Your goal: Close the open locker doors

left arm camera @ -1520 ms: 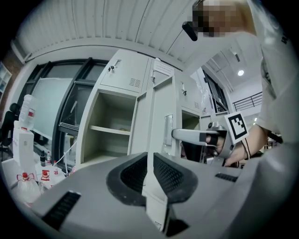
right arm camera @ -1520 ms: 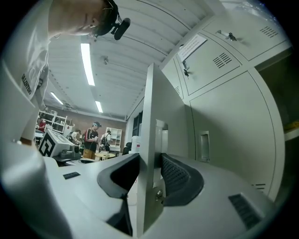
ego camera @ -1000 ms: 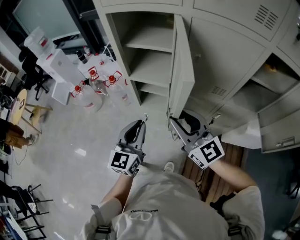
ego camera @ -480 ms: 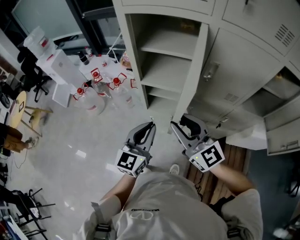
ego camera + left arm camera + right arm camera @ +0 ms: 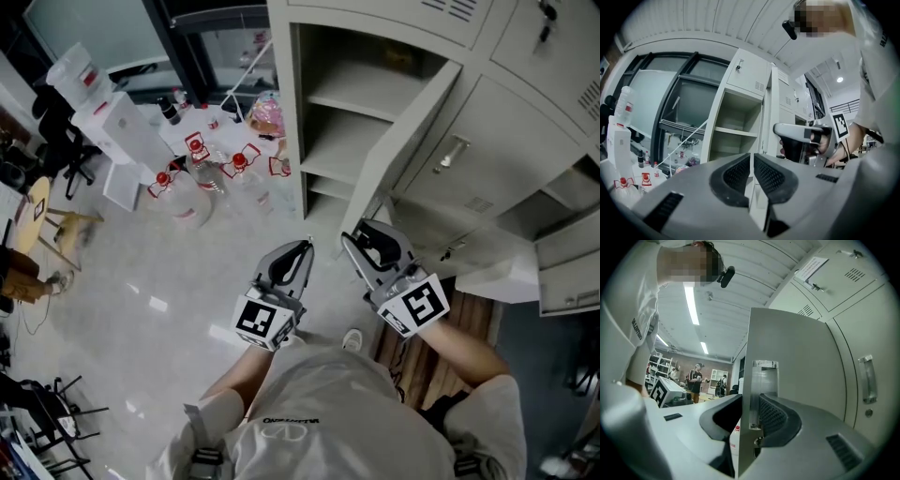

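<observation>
A tall grey locker [image 5: 342,112] stands open, its shelves bare. Its door [image 5: 412,141] hangs ajar, handle side facing right. The free edge of the door [image 5: 751,380] stands between the jaws of my right gripper [image 5: 361,234] [image 5: 750,414], which have just been closing. The ribbed right pad [image 5: 772,417] lies by the latch plate; the other pad is hidden behind the panel. I see no firm pinch. My left gripper [image 5: 305,246] [image 5: 751,164] hovers shut and empty beside it, over the floor. The right gripper [image 5: 801,139] also shows in the left gripper view.
More locker doors [image 5: 562,267] hang open at the lower right. Water bottles [image 5: 197,173] and white boxes [image 5: 112,131] crowd the floor at left, with a stool [image 5: 42,211] beyond. Wooden slats [image 5: 464,319] lie under my right arm.
The lockers have slid right in the head view as both grippers travelled along them. The open door has swung and shows more of its handled face. The right jaws narrowed around its edge.
</observation>
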Tool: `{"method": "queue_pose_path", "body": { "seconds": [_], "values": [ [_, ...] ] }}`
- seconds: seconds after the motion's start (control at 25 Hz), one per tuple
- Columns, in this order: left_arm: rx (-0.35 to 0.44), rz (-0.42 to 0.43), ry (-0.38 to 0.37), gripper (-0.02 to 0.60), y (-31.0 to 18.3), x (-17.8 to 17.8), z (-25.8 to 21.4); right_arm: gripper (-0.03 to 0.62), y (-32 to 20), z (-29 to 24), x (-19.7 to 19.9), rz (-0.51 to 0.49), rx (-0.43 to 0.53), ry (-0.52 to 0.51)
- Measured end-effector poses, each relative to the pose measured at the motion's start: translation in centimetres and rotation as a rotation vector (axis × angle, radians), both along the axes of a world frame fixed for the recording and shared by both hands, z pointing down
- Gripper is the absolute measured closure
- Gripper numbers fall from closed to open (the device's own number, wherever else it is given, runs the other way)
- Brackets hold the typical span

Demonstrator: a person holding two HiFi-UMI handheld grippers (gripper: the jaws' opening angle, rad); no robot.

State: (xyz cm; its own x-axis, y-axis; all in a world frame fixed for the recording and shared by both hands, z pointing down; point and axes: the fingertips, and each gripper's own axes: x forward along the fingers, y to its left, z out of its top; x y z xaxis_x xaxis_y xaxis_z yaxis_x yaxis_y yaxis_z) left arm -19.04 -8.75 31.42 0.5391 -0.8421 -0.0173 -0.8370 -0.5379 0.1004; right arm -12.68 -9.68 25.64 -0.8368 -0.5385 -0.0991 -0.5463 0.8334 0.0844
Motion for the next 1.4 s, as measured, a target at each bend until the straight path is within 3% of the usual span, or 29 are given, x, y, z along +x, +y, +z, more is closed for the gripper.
{"method": "queue_pose_path", "body": {
  "seconds": [0.52, 0.72, 1.4],
  "values": [
    [0.029, 0.037, -0.001, 0.56, -3.5, -4.1, -0.5, 0.484, -4.8, 0.0, -5.6, 0.032, 0.008, 0.012],
    [0.032, 0.074, -0.041, 0.575, -5.5, -3.9, 0.2, 0.487, -7.0, -0.1, -7.2, 0.063, 0.017, 0.02],
    [0.032, 0.113, -0.045, 0.577, -13.8, -3.3, 2.2, 0.51, -13.7, -0.2, -10.0, 0.178, 0.027, 0.016]
  ]
}}
